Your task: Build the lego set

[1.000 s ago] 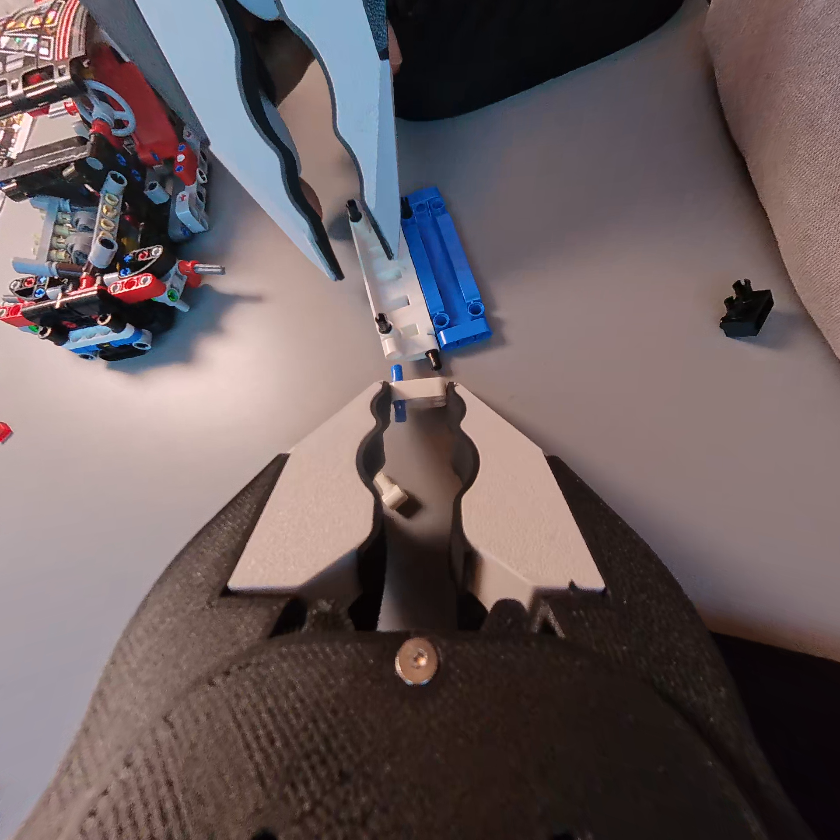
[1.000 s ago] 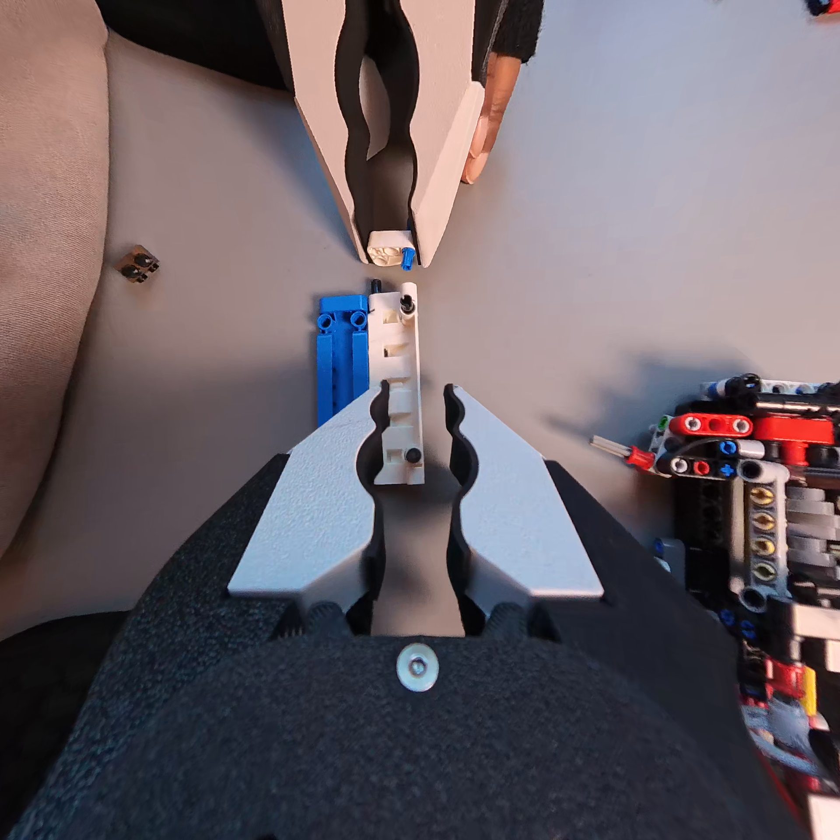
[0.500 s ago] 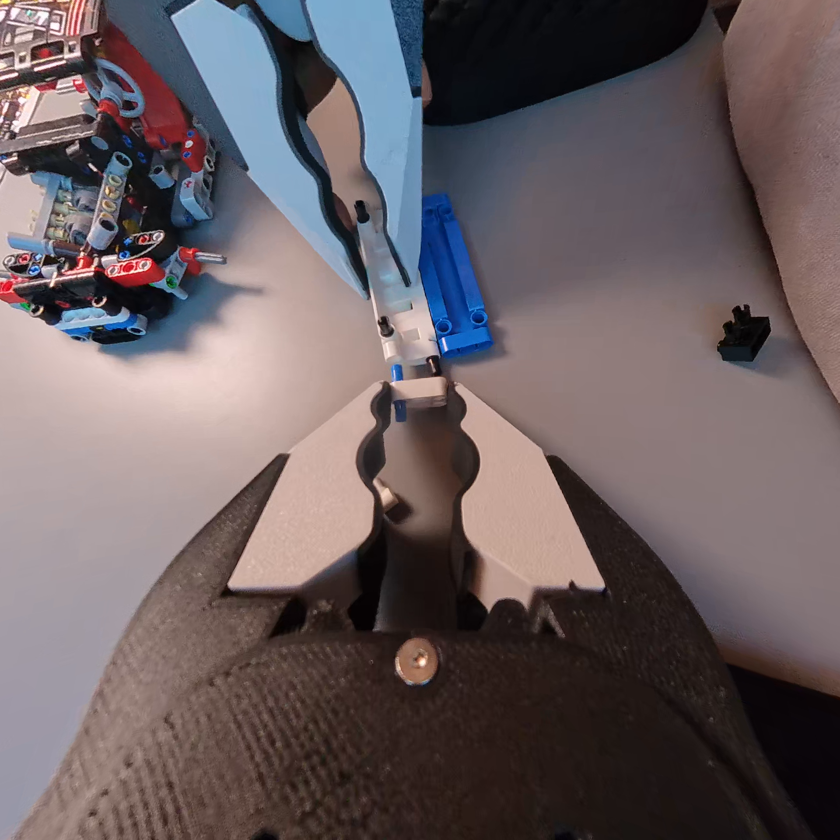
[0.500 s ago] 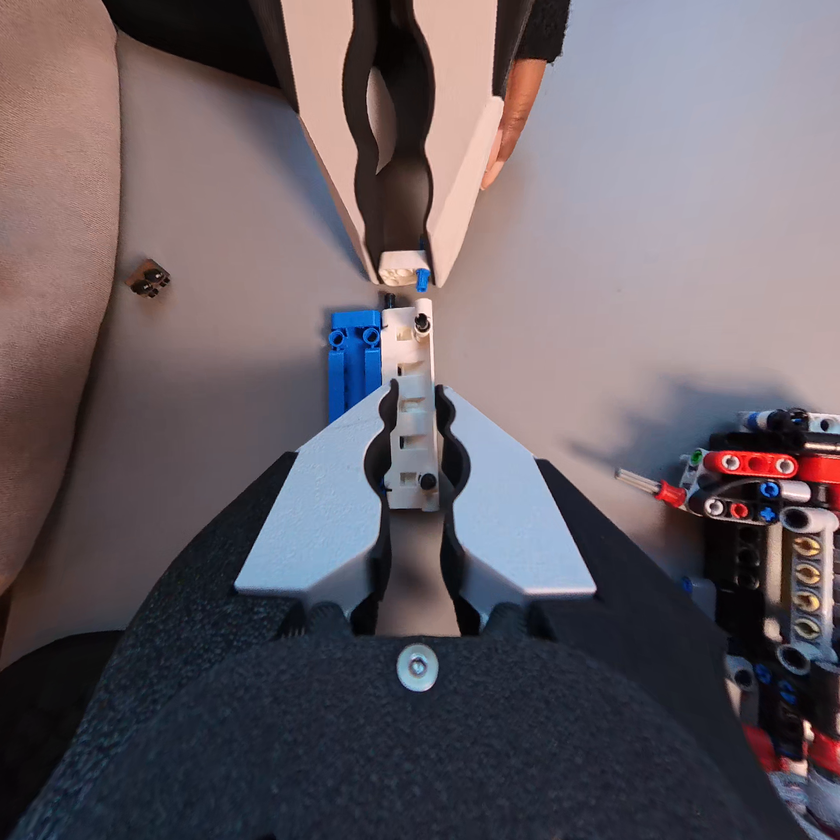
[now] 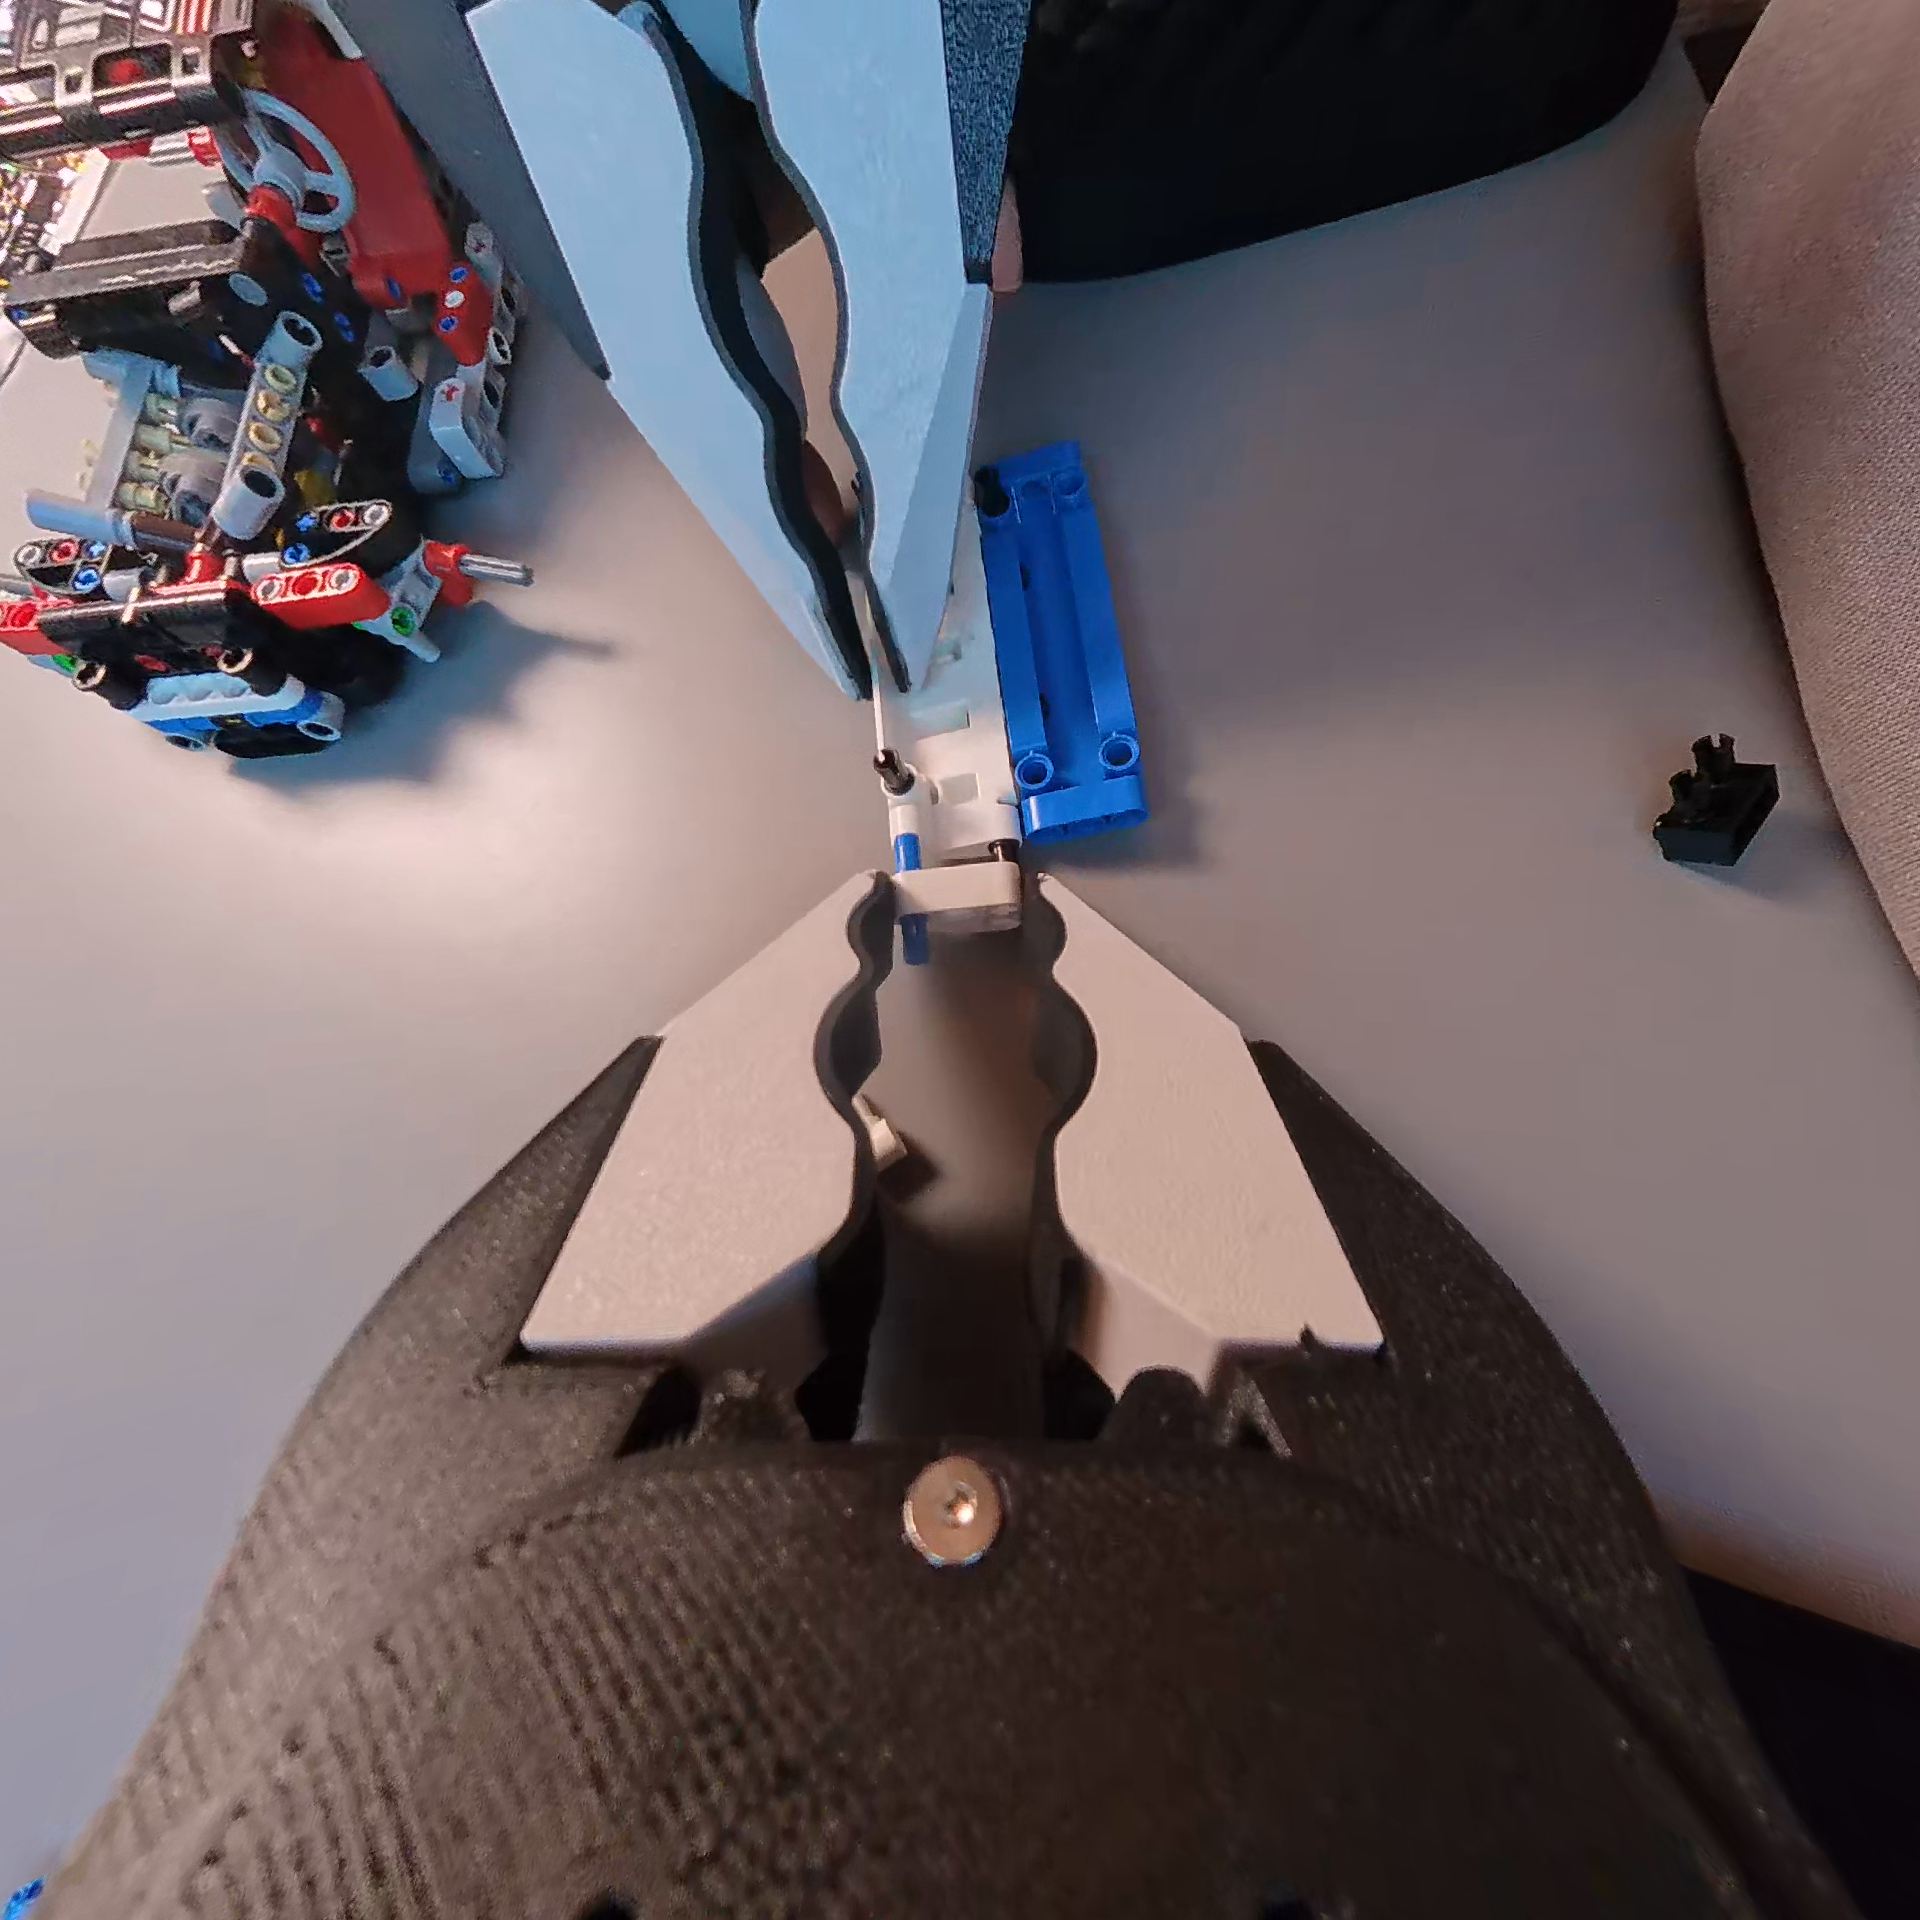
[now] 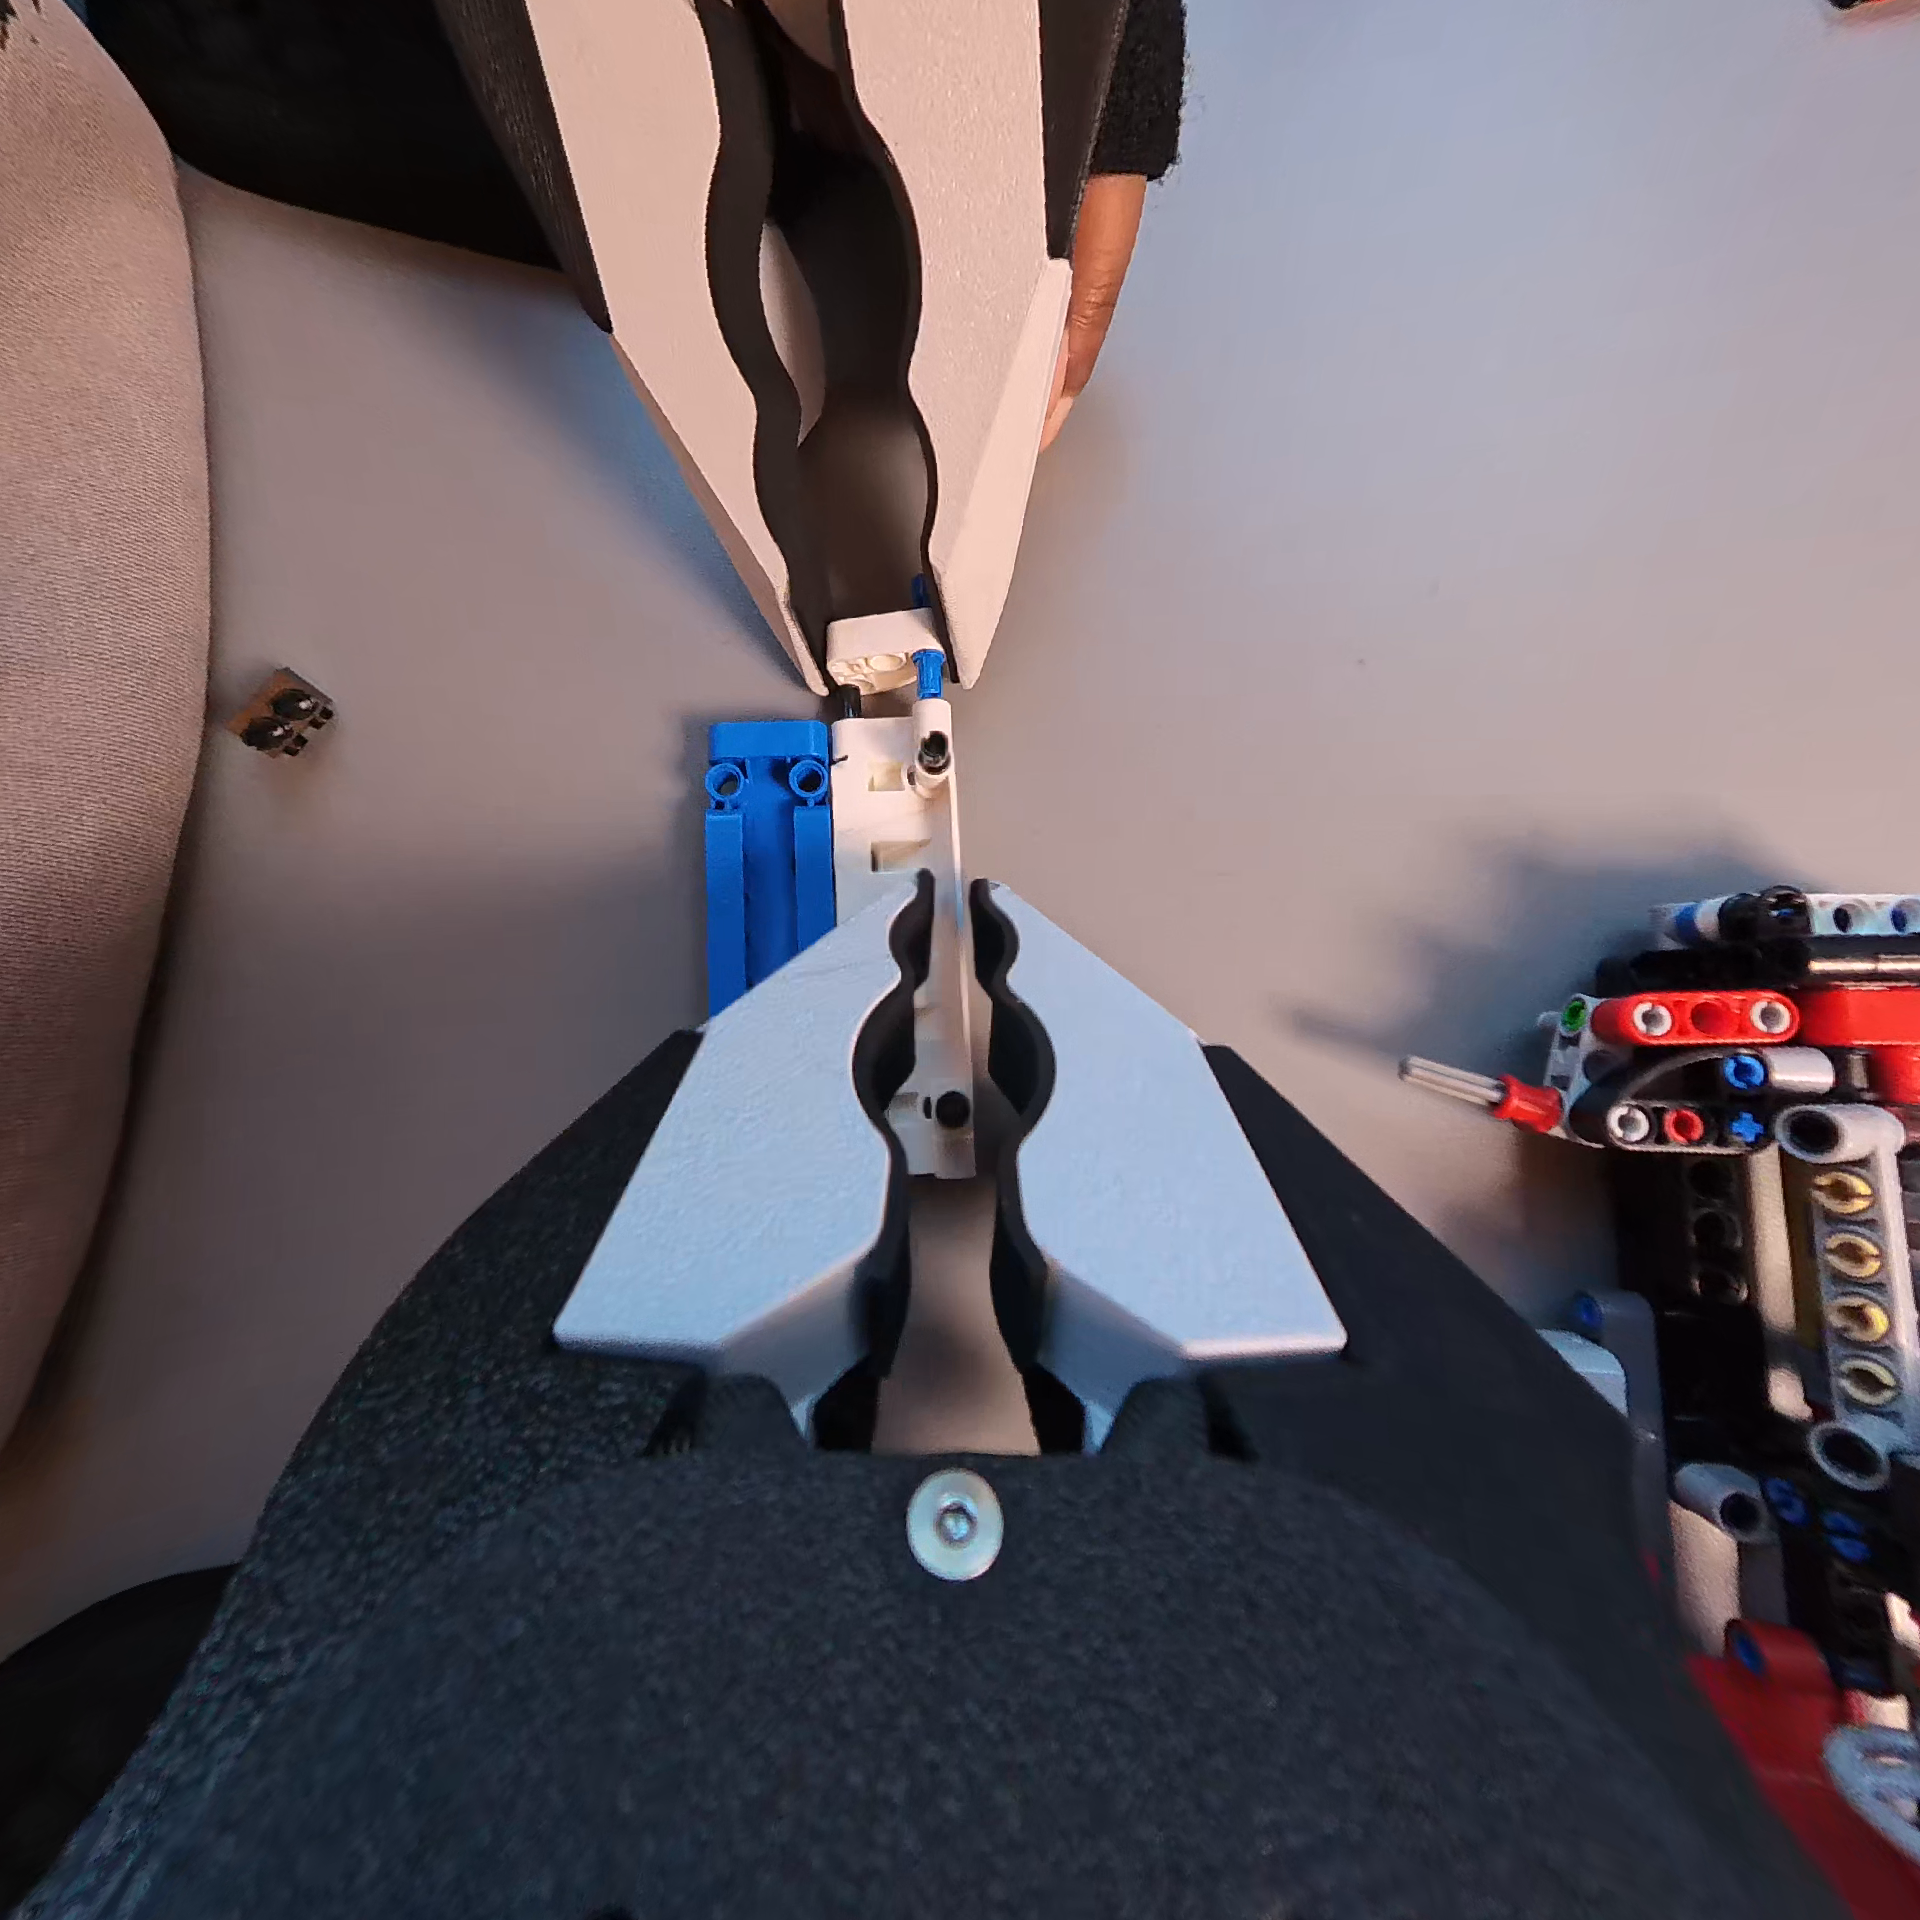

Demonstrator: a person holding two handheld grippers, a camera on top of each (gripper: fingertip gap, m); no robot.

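Two tongs (image 5: 961,894) (image 6: 948,894) (each gripping white piece (image 6: 940,997))

1. The left gripper (image 5: 961,894) points forward, low over the surface, its fingers pinched on a small piece at the tips.
2. The right gripper (image 6: 951,899) faces it tip to tip, fingers nearly together, clamping a panel.

Our two wrist cameras face each other, close above the table.
We share the white panel (image 5: 951,774) (image 6: 902,821) between them.
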